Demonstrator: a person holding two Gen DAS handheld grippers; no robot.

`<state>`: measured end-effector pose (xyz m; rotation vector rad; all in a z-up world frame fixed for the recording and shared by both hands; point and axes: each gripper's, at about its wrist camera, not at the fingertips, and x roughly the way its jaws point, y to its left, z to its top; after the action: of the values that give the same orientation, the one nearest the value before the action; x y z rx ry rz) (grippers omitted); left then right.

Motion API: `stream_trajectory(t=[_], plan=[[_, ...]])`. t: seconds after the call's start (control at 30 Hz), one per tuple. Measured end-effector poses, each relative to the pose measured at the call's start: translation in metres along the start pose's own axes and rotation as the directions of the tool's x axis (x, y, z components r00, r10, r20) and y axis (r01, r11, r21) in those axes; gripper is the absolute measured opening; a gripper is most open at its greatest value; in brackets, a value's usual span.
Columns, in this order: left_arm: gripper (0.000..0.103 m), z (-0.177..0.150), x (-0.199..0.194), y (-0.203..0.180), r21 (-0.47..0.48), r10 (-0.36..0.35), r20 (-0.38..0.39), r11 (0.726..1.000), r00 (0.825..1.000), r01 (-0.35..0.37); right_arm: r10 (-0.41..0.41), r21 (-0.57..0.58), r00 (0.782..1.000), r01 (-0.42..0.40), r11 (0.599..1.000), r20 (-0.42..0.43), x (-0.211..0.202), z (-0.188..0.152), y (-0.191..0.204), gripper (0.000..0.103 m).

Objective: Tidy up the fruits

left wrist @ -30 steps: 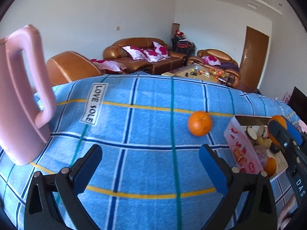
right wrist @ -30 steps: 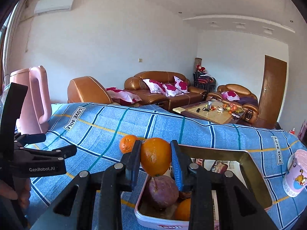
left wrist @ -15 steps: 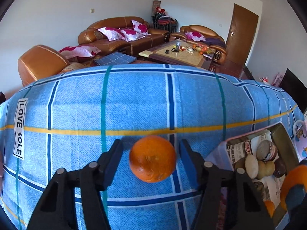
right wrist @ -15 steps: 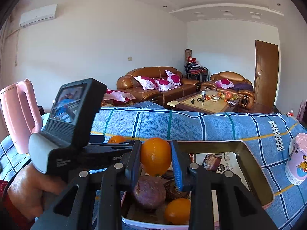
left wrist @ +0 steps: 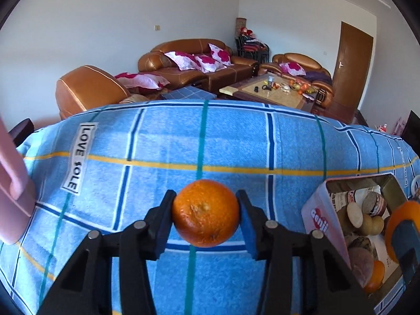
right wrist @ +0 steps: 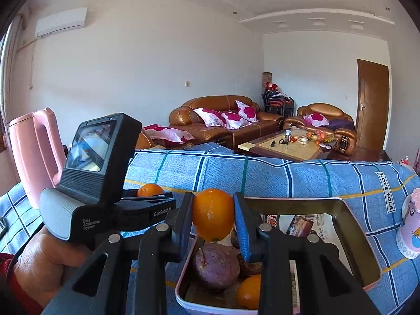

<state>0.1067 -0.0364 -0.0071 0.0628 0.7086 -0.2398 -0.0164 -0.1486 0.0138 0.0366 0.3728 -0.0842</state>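
Note:
On the blue checked cloth [left wrist: 157, 141], an orange [left wrist: 206, 215] sits between the fingers of my left gripper [left wrist: 205, 199]. Its jaws are closing and both pads touch the fruit's sides. From the right wrist view the same orange [right wrist: 149, 190] peeks past the left gripper's black body [right wrist: 105, 197]. My right gripper [right wrist: 213, 202] is shut on a second orange [right wrist: 212, 214], held just above the near end of a pink tin box [right wrist: 349, 215]. Inside the box lie a purple passion fruit [right wrist: 215, 266] and another orange [right wrist: 248, 291]. The box [left wrist: 319, 218] also appears at the right of the left wrist view.
A tall pink jug [right wrist: 34, 152] stands at the table's left end. A pink cartoon cup [right wrist: 410, 225] stands right of the box. A person's hand [right wrist: 47, 262] grips the left tool. Sofas and a coffee table lie beyond the table's far edge.
My left gripper has moved right and forward to the loose orange, and its wide jaws have closed in onto it. The right gripper has stayed over the box with its orange.

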Motion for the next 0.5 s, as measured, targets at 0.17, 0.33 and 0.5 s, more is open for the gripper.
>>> stream_trajectory(t=[0.17,0.33,0.5], plan=[[0.048,-0.022,-0.034,0.023,-0.065,0.042,0.082,0.997,0.996,-0.036,0.011,-0.03,1.0,-0.01,1.0,0.025,-0.005,-0.001,0.008,0.032],[0.048,-0.037,-0.057,0.03,-0.088,0.092,0.141,0.993,0.986,-0.08,-0.022,-0.075,0.998,0.026,0.997,0.057,-0.013,-0.004,0.02,0.032],[0.049,-0.047,-0.072,0.026,-0.083,0.124,0.186,0.99,0.975,-0.11,-0.03,-0.078,0.998,0.034,0.996,0.057,-0.022,-0.007,0.022,0.032]])
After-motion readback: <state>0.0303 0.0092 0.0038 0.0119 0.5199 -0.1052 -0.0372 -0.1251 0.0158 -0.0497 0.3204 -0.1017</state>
